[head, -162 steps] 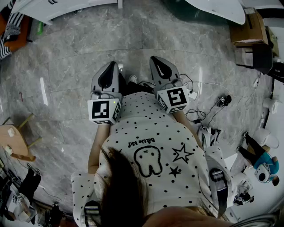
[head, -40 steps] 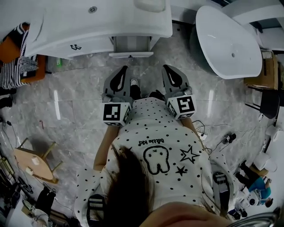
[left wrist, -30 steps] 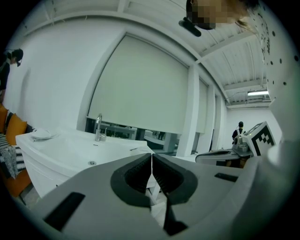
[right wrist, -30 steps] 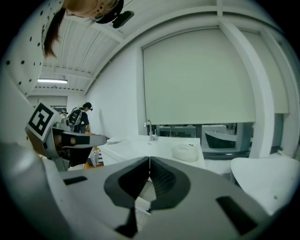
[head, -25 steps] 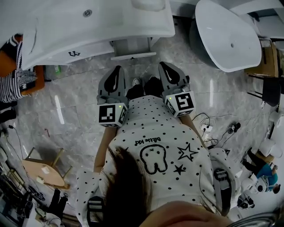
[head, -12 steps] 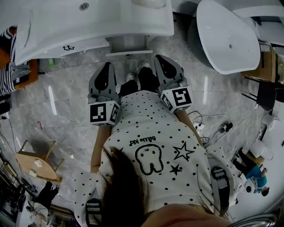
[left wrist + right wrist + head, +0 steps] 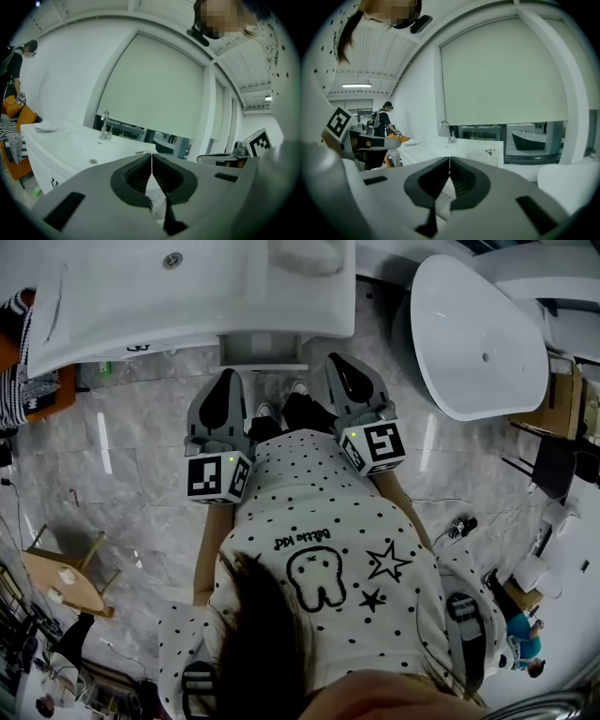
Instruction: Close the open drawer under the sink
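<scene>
One drawer [image 7: 262, 352] juts open beneath the sink [image 7: 122, 306], contents indistinct.

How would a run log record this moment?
left tongs: shut, empty | right tongs: shut, empty | pale drawer under white vanity sink: open

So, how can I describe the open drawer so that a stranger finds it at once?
Find the long white vanity counter at the top of the head view. Under its front edge the drawer sticks out; the cabinet front beside it sits flush.

Sink counter [image 7: 187, 296] is glossy white, floor [image 7: 141, 474] polished stone, tap [image 7: 104, 124] shiny metal
</scene>
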`<state>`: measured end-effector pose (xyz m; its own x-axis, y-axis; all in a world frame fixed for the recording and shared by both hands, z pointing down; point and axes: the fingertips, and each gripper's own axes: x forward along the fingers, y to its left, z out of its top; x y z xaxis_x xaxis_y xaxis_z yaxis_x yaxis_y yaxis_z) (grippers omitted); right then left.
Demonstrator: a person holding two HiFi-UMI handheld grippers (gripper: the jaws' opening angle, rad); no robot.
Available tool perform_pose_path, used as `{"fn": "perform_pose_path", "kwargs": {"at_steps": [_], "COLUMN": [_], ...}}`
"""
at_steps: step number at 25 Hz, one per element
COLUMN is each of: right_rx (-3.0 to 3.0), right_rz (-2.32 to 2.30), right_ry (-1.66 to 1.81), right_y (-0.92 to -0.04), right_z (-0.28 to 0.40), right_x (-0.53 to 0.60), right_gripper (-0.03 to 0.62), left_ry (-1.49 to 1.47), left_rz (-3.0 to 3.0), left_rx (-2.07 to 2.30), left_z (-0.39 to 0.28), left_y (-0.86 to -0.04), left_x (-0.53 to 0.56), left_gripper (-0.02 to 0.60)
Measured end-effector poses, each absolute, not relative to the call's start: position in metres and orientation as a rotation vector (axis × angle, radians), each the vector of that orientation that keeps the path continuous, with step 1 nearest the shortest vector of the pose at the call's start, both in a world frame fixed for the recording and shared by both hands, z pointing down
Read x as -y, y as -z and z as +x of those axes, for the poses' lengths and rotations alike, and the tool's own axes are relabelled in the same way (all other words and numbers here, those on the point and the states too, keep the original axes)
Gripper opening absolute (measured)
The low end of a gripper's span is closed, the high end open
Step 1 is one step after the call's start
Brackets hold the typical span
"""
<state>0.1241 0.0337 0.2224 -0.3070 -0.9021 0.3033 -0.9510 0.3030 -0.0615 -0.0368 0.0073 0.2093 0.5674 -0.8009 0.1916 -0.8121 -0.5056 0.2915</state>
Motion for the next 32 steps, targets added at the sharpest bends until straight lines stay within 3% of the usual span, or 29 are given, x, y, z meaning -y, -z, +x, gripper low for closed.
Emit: {"fn": "perform_pose_path", "kwargs": {"at_steps": [14,32], "right_rx": [2.385,2.342], "right_rz": [1.694,1.699], "right_ry": [-0.266,-0.357], "right_y": [-0.217,-0.232], "right_z": [0.199,0.203], "right_x": [-0.015,-0.02], "right_gripper": [0.015,0.015], "left_ry": [-0.026,-0.09], "left_rz": [2.539,2.399], "left_rx": [1.334,1.56], "left_z": [0.042,-0.033], "left_y": [-0.192,-0.211], "left_x": [0.004,0.021], "left_gripper": [0.012,0.012]}}
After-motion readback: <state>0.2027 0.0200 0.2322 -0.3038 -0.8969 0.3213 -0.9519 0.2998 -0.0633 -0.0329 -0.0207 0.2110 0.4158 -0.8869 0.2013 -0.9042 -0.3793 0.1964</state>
